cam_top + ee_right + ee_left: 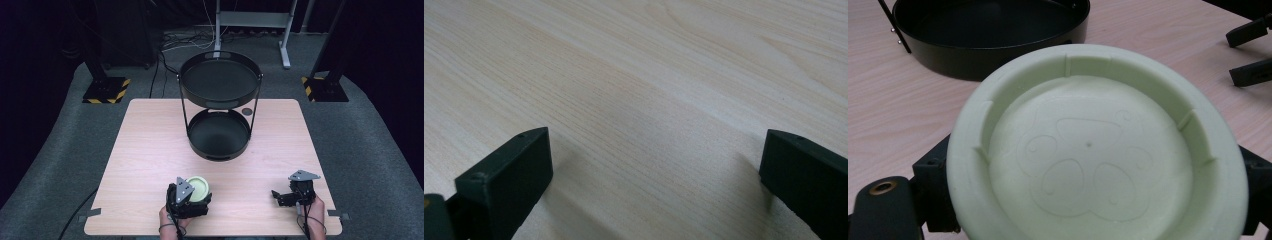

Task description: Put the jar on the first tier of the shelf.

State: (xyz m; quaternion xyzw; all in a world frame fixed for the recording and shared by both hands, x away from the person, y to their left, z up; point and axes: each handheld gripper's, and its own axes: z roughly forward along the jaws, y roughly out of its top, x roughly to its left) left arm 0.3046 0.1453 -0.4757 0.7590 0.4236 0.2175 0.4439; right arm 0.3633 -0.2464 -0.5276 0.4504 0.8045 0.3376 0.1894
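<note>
The left gripper [192,196] sits at about seven o'clock on the table [150,150], near the front edge, and its jaws are clamped on either side of a pale green dish [198,188]. From the left gripper view the green dish [1095,145] is tipped with its hollow toward the camera, faint rounded outlines pressed into its floor, and a black jaw pressing against its rim on each side. Beyond it, toward twelve o'clock, stands the black two-tier tray stand [219,107], its lower tray resting on the tabletop, well apart from the dish.

The right gripper [286,196] hovers at about five o'clock, its jaws spread wide with nothing between them but bare wood, and its tips are close over the table.
</note>
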